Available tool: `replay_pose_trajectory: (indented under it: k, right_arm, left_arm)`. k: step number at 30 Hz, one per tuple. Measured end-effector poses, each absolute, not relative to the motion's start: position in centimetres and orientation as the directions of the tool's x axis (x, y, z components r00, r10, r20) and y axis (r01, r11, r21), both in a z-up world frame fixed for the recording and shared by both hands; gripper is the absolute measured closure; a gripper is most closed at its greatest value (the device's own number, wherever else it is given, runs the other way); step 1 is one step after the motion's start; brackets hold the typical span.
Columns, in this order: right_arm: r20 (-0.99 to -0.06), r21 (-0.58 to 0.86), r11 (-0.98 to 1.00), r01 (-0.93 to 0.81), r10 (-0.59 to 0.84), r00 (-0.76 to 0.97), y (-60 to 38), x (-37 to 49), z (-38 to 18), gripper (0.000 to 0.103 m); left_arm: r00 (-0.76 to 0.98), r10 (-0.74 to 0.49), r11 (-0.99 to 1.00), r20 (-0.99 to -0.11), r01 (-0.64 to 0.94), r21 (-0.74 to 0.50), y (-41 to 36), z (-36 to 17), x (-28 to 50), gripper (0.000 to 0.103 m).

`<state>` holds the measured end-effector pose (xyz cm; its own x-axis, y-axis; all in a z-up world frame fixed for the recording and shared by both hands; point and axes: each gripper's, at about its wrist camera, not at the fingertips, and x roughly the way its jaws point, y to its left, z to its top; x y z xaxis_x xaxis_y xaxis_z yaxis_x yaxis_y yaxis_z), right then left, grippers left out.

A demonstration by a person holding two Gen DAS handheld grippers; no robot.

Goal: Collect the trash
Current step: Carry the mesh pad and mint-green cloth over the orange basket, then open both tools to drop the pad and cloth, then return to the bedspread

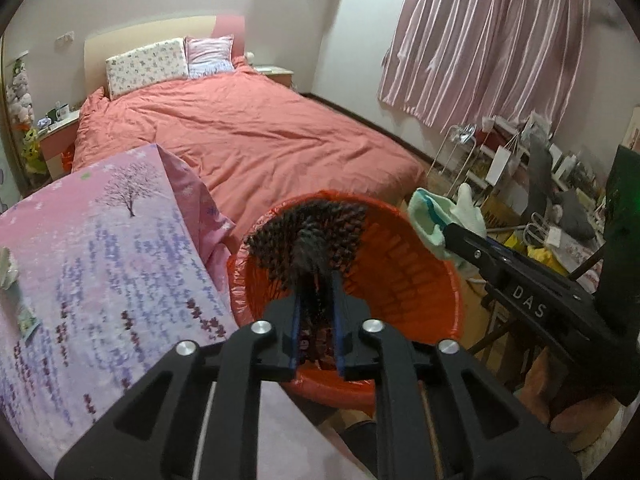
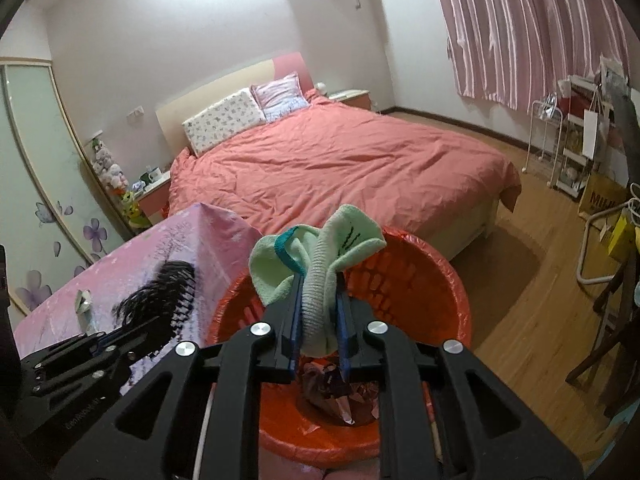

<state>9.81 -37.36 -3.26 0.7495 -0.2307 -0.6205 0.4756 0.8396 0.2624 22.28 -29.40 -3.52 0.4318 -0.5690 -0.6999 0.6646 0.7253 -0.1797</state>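
An orange-red trash basket (image 1: 416,280) lined with a red bag stands beside a table with a pink cloth; it also shows in the right wrist view (image 2: 420,292). My left gripper (image 1: 316,280) is shut on a black-and-red knitted cloth (image 1: 308,232) and holds it over the basket. My right gripper (image 2: 320,280) is shut on a pale green sock (image 2: 324,256) and holds it over the basket; the sock also shows in the left wrist view (image 1: 432,216). Crumpled wrappers (image 2: 332,392) lie in the basket's bottom.
The pink floral tablecloth (image 1: 100,260) is at the left with crumpled paper (image 2: 83,302) on it. A bed with a salmon cover (image 1: 248,136) lies behind. A cluttered rack and boxes (image 1: 532,168) stand at the right under striped curtains. A wooden floor (image 2: 532,288) shows to the right.
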Motion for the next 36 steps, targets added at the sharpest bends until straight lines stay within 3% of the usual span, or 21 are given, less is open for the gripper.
replay_pose_trajectory:
  k: [3, 5, 8, 15, 21, 30, 36]
  right_arm:
    - [-0.638, 0.266, 0.837, 0.479, -0.22, 0.738, -37.6, 10.0, -4.3, 0.073]
    - [-0.648, 0.279, 0.831, 0.482, -0.207, 0.733, -37.9, 10.0, -5.0, 0.062]
    - [-0.66, 0.294, 0.822, 0.488, -0.195, 0.725, -37.7, 9.9, -5.7, 0.056]
    - [-0.679, 0.28, 0.831, 0.481, -0.183, 0.711, -35.9, 9.9, -6.0, 0.05]
    - [-0.692, 0.23, 0.867, 0.442, -0.173, 0.701, -33.2, 10.7, -5.8, 0.048]
    - [-0.705, 0.183, 0.923, 0.339, -0.117, 0.7, -28.3, 12.6, -5.7, 0.046]
    - [-0.721, 0.188, 0.934, 0.303, -0.079, 0.689, -25.8, 14.3, -5.9, 0.046]
  left_arm:
    - [0.434, -0.543, 0.742, -0.719, 0.65, -0.167, -29.6, -4.8, 23.2, 0.065]
    - [0.436, -0.53, 0.752, -0.728, 0.638, -0.165, -29.2, -5.4, 23.7, 0.061]
    - [0.448, -0.505, 0.773, -0.738, 0.615, -0.155, -28.1, -6.1, 24.5, 0.053]
    - [0.498, -0.442, 0.829, -0.746, 0.544, -0.128, -23.9, -6.4, 26.0, 0.039]
    - [0.58, -0.335, 0.906, -0.742, 0.414, -0.085, -17.4, -6.3, 28.3, 0.033]
    - [0.69, -0.073, 0.995, -0.72, 0.096, -0.009, -7.1, -5.5, 33.7, 0.028]
    - [0.71, 0.041, 0.998, -0.703, 0.011, 0.069, -5.5, -5.3, 38.1, 0.028]
